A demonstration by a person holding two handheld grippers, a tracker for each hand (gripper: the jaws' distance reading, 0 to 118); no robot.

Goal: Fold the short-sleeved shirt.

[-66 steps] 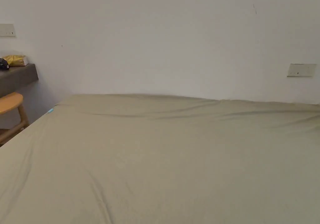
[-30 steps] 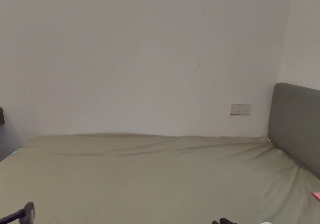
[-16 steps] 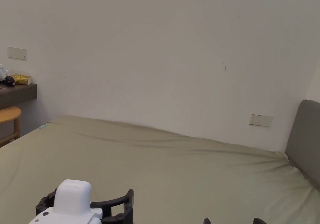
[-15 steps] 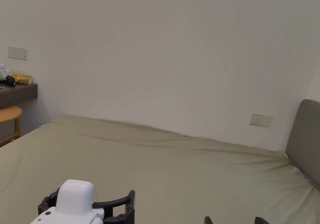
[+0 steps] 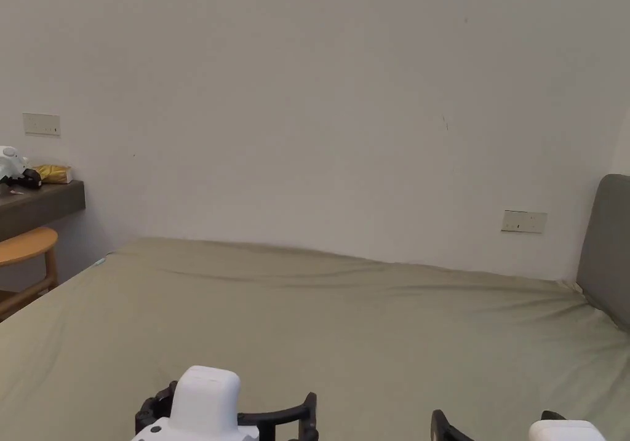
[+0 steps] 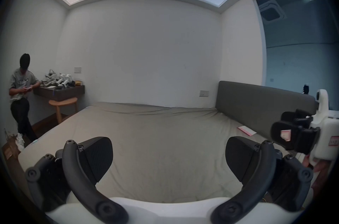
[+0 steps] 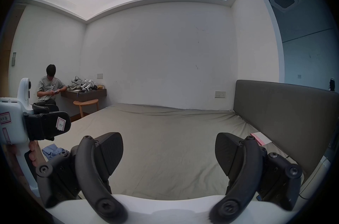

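Observation:
A crumpled light-blue cloth (image 7: 52, 151) lies at the near left edge of the bed, partly hidden behind gripper parts; its shape is unclear. My left gripper (image 6: 168, 154) is held open above the olive bed sheet (image 6: 165, 136), with nothing between its jaws. In the head view the left gripper (image 5: 227, 414) is at the bottom edge. My right gripper (image 7: 168, 151) is also open and empty, level with the left one and to its right. The right gripper (image 5: 495, 429) just enters the head view at the bottom.
A grey headboard (image 7: 284, 114) bounds the bed on the right, with a pink-and-white paper (image 7: 260, 138) at its foot. A white wall runs behind the bed. At far left are a wooden stool (image 5: 27, 248), a cluttered dark shelf (image 6: 58, 92) and a standing person (image 6: 21, 96).
The head camera has swung around over the bed. Both grippers have come up into the bottom of the head view, the left first, then the right.

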